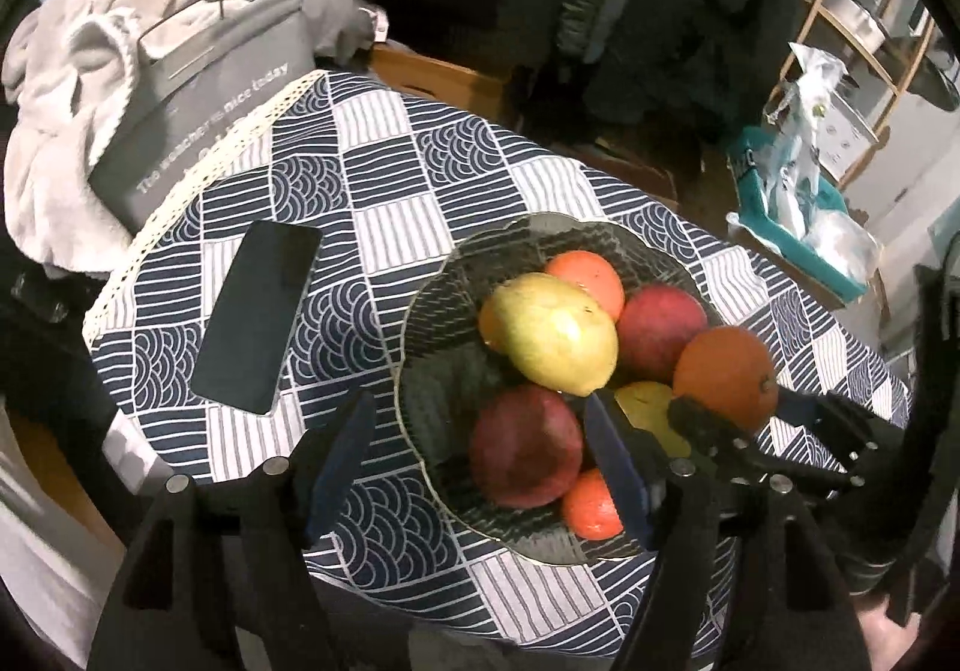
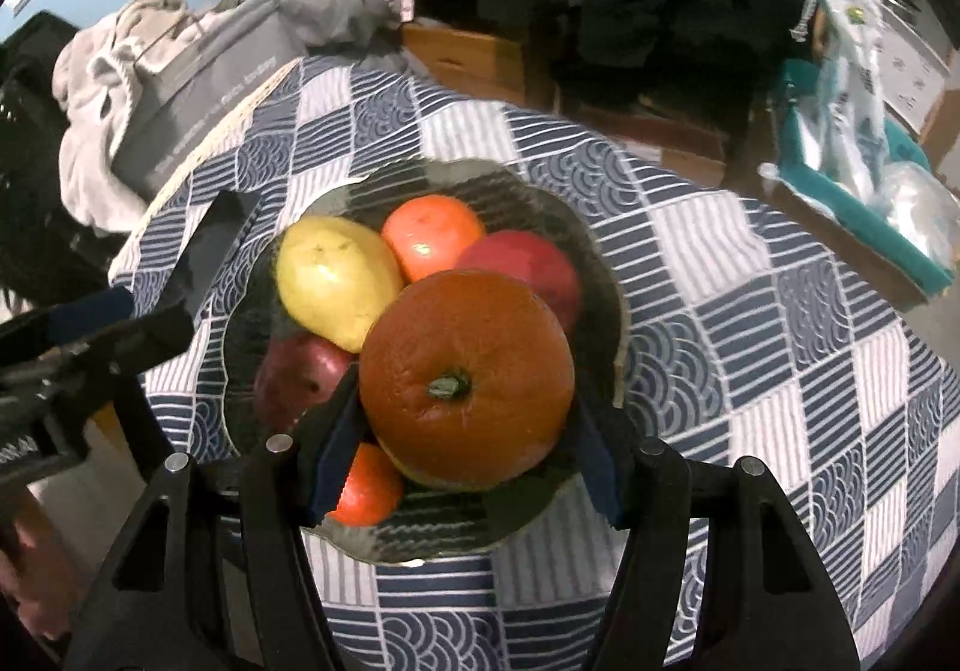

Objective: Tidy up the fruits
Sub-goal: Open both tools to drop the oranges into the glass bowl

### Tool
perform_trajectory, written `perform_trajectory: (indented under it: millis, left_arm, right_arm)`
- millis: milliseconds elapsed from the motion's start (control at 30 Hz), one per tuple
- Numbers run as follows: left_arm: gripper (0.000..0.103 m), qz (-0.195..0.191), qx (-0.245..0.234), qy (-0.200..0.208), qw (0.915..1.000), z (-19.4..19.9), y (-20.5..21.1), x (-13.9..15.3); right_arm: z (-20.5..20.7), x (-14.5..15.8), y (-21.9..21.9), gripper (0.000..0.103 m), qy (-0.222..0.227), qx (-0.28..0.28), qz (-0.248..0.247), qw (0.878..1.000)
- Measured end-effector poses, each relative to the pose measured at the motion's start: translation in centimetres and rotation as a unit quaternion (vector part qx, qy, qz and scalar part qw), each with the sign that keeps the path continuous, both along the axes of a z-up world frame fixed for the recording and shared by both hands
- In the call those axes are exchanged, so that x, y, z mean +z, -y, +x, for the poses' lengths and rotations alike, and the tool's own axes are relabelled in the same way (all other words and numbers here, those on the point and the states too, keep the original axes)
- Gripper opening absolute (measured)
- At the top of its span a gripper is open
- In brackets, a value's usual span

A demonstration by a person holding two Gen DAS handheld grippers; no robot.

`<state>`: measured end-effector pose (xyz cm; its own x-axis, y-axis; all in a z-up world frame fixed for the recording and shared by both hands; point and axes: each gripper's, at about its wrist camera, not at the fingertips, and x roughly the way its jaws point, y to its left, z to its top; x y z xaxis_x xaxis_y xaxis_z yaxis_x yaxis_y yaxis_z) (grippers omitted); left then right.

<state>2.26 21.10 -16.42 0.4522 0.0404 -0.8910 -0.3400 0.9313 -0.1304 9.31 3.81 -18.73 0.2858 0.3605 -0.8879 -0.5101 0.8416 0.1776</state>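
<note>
The right gripper (image 2: 465,431) holds an orange (image 2: 467,371) tight between its two pads, above the glass bowl (image 2: 606,275). The left gripper (image 1: 480,419) stands about half open with nothing between its pads, over the near side of the bowl. In the bowl lie a pear (image 1: 555,335), two red apples and small oranges. A phone (image 1: 258,317) lies on the cloth beside the bowl.

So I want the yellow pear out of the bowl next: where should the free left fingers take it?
Across the pear's narrower width, coming from above. It lies tilted on top of the other fruit, upper side exposed, while red apples and oranges crowd its sides.
</note>
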Motion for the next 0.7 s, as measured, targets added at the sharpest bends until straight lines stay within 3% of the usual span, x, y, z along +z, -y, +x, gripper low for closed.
perform_trajectory:
  millis: [300, 467, 700]
  left_arm:
    - [0.074, -0.009, 0.008, 0.009, 0.9999, -0.4, -0.6, 0.9]
    - [0.074, -0.015, 0.012, 0.008, 0.9998, -0.4, -0.7, 0.9]
    - [0.074, -0.014, 0.005, 0.012, 0.9998, -0.5, -0.1, 1.4]
  right_arm:
    - [0.0, -1.3, -2.0, 0.066, -0.015, 0.02, -0.001, 1.0]
    - [-0.1, 0.3, -1.8, 0.078, 0.009, 0.023, 0.017, 1.0]
    - [0.5, 2.0, -0.3, 0.079, 0.016, 0.001, 0.036, 0.999]
